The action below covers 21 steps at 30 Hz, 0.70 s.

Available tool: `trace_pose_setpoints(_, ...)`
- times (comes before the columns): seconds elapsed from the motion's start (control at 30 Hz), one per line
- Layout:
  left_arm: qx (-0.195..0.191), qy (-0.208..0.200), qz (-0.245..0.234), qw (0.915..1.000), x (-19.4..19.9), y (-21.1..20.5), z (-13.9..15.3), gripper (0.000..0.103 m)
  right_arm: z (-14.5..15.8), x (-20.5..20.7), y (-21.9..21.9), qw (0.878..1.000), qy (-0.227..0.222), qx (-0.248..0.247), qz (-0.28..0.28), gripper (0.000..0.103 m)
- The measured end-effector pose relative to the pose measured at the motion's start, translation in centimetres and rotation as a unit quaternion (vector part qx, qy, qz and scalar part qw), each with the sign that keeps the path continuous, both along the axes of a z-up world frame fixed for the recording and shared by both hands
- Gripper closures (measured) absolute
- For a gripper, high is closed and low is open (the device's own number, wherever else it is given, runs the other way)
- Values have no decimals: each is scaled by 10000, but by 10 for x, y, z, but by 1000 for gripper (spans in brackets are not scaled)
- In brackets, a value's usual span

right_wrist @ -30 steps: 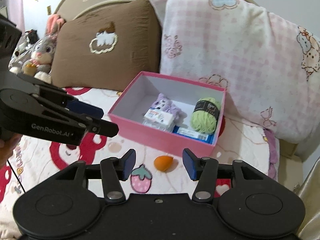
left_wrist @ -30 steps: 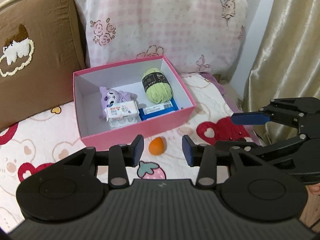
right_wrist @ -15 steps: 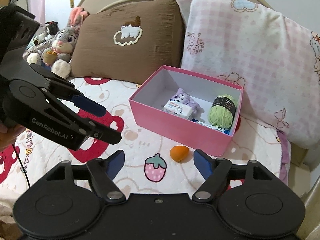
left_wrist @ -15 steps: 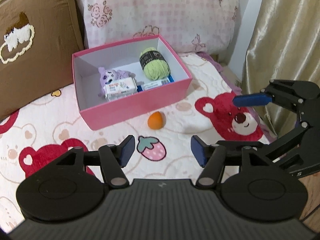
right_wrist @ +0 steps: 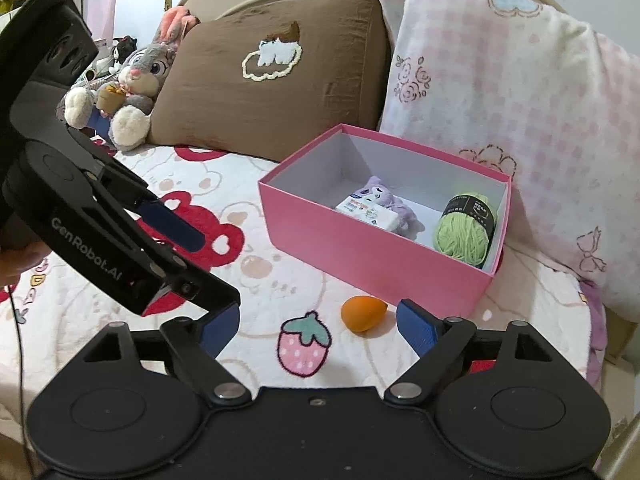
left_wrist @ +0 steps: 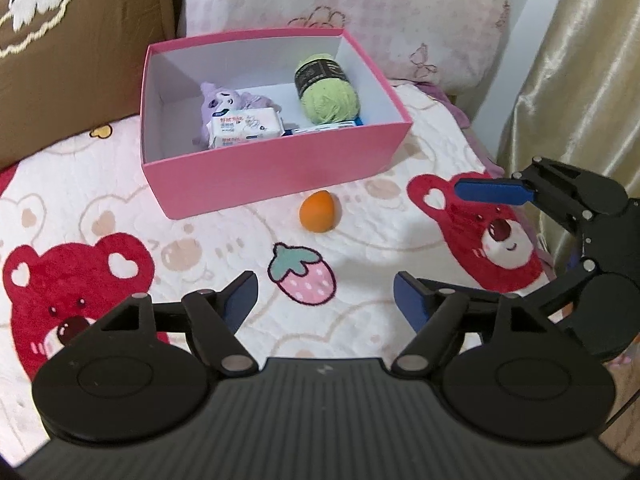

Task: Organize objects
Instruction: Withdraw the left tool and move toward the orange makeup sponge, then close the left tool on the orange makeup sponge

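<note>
An orange egg-shaped sponge (left_wrist: 317,212) (right_wrist: 363,313) lies on the bedspread just in front of the pink box (left_wrist: 280,168) (right_wrist: 372,264). Inside the box are a purple plush (left_wrist: 224,100), a tissue pack (left_wrist: 244,128), a green yarn ball (left_wrist: 328,92) and a blue-and-white packet (left_wrist: 340,125). My left gripper (left_wrist: 324,294) (right_wrist: 218,270) hovers short of the sponge, jaws opening, nothing between them. My right gripper (right_wrist: 318,316) (left_wrist: 448,236) comes in from the right, also opening and empty, with the sponge just beyond its right fingertip.
A brown pillow (right_wrist: 260,92) and a pink checked pillow (right_wrist: 500,100) stand behind the box. A grey rabbit plush (right_wrist: 132,88) sits at the far left. A gold curtain (left_wrist: 580,80) hangs past the bed's right edge. A hand (right_wrist: 20,260) holds the left gripper.
Both grippers have sunk toward the bedspread and their jaws have spread much wider. The box and the sponge have stayed where they were.
</note>
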<state>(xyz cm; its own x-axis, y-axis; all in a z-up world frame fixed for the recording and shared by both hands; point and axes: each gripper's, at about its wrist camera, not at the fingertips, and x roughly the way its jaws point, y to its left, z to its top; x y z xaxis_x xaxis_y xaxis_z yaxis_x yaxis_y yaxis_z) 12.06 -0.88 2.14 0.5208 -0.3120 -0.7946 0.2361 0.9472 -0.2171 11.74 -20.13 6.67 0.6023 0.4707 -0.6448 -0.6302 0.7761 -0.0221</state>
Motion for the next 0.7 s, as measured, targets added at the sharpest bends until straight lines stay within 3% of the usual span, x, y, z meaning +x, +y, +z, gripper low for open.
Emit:
trace_pose_setpoints(0.13,-59,-196,201,9996,8,4,-15,25,-23,12,-4,9998,60,179,1,14)
trace_pose_setpoints(0.33,-441,-275,323,9981,25,9,-39,25,-55,33,-9,9993,231,301,-69,14)
trace_pose_setpoints(0.5,-389,-168,472,9980,41,0,-63,23,-78,47,-6,9994,231,241,-30,14)
trace_pose_setpoints(0.7,-595,-254,374,9972,53,-9,-88,23,-104,59,4,10000,76,36,38,14)
